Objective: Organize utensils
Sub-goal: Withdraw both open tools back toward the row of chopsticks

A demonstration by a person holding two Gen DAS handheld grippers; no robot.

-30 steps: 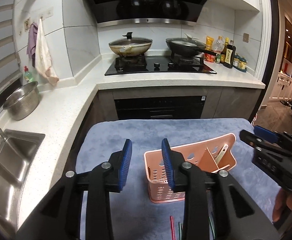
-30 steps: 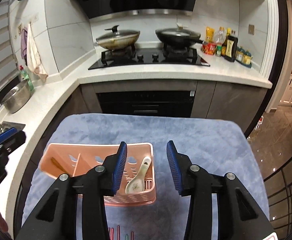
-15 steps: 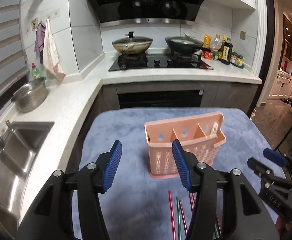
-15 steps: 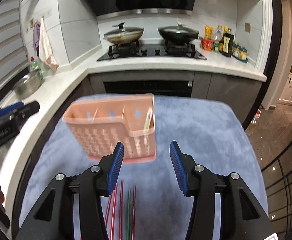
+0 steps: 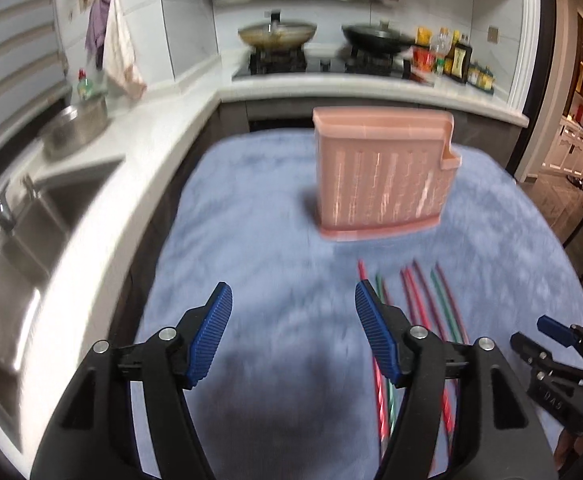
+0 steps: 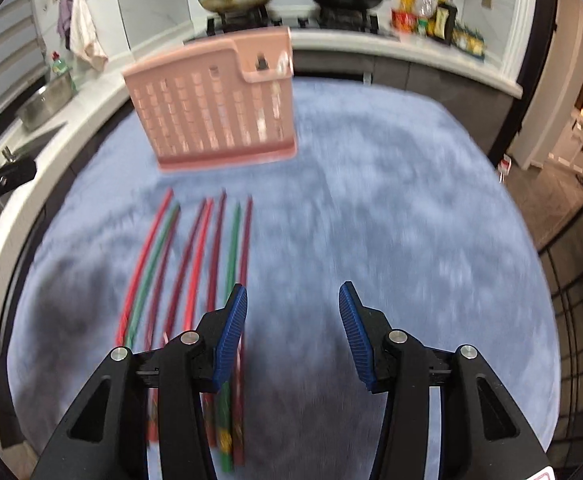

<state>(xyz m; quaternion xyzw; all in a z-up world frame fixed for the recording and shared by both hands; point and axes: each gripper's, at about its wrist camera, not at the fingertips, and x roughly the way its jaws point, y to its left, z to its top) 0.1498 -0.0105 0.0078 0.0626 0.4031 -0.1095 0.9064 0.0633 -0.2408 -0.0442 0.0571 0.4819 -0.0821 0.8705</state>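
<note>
A pink slotted utensil holder [image 5: 383,176] stands upright on a blue fleece mat [image 5: 259,248]; it also shows in the right wrist view [image 6: 219,112]. Several red, maroon and green chopsticks [image 6: 195,264] lie side by side on the mat in front of it, also in the left wrist view [image 5: 419,312]. My left gripper [image 5: 293,332] is open and empty, low over the mat, left of the chopsticks. My right gripper [image 6: 293,332] is open and empty, just right of the chopsticks' near ends. The right gripper [image 5: 551,364] shows at the left view's lower right. Both views are blurred.
A white counter with a steel sink [image 5: 15,232] and a metal colander [image 5: 75,128] runs along the left. A stove with a lidded pan [image 5: 277,34] and a black wok [image 5: 375,36] is behind, with sauce bottles [image 5: 451,60] to its right. The mat's right edge drops to the floor.
Both grippers have pulled back from the holder and dropped lower. The chopsticks have come into full view. Both stay open.
</note>
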